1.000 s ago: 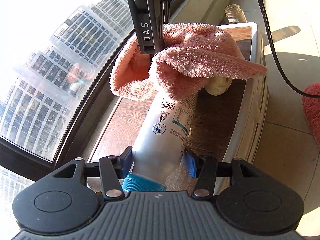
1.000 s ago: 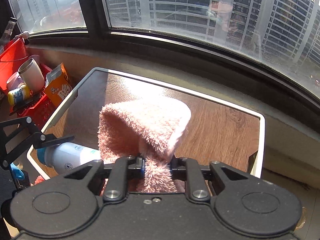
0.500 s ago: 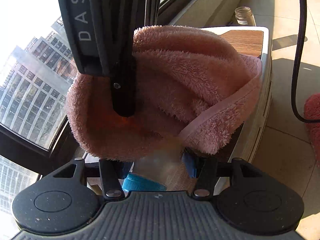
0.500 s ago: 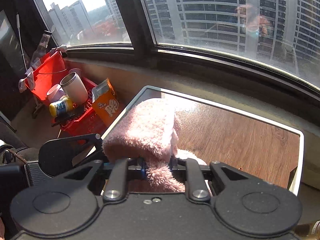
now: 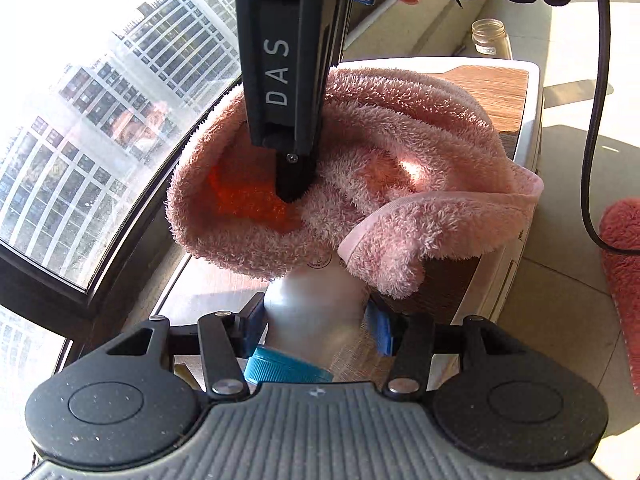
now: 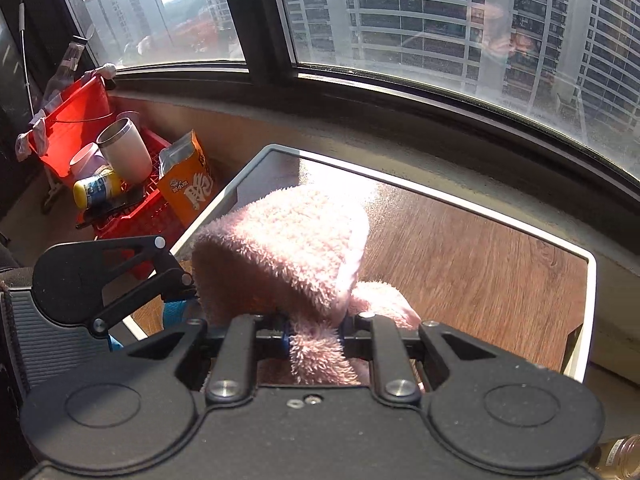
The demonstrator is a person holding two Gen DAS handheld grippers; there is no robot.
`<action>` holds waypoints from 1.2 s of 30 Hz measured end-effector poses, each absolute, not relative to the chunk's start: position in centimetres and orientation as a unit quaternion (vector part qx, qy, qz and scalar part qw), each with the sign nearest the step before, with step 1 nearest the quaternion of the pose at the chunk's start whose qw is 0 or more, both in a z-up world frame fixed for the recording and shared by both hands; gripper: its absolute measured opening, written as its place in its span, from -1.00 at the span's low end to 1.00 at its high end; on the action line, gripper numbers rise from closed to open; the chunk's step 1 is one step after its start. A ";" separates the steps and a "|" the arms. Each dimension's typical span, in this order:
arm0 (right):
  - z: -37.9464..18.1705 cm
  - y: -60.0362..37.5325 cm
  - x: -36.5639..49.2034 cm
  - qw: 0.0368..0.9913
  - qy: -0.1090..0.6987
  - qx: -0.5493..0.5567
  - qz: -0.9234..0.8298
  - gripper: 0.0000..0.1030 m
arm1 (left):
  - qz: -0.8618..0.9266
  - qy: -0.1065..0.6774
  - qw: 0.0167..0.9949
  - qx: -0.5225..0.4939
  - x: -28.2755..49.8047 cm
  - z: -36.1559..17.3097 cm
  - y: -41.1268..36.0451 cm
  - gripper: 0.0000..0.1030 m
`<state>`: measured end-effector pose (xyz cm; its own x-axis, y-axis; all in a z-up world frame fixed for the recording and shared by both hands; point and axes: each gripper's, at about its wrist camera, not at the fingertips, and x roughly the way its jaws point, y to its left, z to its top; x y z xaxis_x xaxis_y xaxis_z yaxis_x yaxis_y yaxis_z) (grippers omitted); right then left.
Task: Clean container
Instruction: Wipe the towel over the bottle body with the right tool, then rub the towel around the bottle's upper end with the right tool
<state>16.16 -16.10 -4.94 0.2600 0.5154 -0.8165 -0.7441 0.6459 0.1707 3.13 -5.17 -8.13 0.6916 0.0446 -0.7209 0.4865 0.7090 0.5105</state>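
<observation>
1. Left wrist view: the left gripper (image 5: 316,320) was clamped on the white bottle (image 5: 316,308) near its blue cap (image 5: 288,368), above the wooden table (image 5: 492,80).
2. The right gripper (image 6: 314,334) pinched the pink towel (image 6: 280,248), draped over the bottle's far end.
3. Judged best: hold the bottle firm and wrap the towel snugly while rubbing along it.

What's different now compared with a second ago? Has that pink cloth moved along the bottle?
Yes. The right gripper has drawn the pink towel down the white bottle toward its blue cap, so the printed label is now covered. From half a second ago it has eased back slightly. Unchanged: the left gripper stays clamped on the bottle, the right stays shut on the towel, and the wooden table has not moved.
</observation>
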 end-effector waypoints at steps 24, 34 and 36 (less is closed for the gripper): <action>-2.2 -17.0 16.2 0.785 0.433 -0.067 0.438 -0.64 | -0.134 0.435 0.853 0.257 5.7 -6.5 -2.9 0.01; -4.7 -15.0 15.3 0.761 0.467 -0.093 0.441 -0.64 | -0.139 0.442 0.851 0.248 6.1 -6.4 -2.7 0.01; -4.8 -15.2 15.6 0.768 0.464 -0.099 0.431 -0.65 | -0.140 0.442 0.851 0.246 6.1 -6.3 -2.7 0.01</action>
<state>15.55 -15.20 -4.78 0.1977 0.5705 -0.7972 -0.7541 0.6081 0.2481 6.10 -2.65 -6.34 0.5706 -0.0212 -0.8210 0.4565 0.8392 0.2957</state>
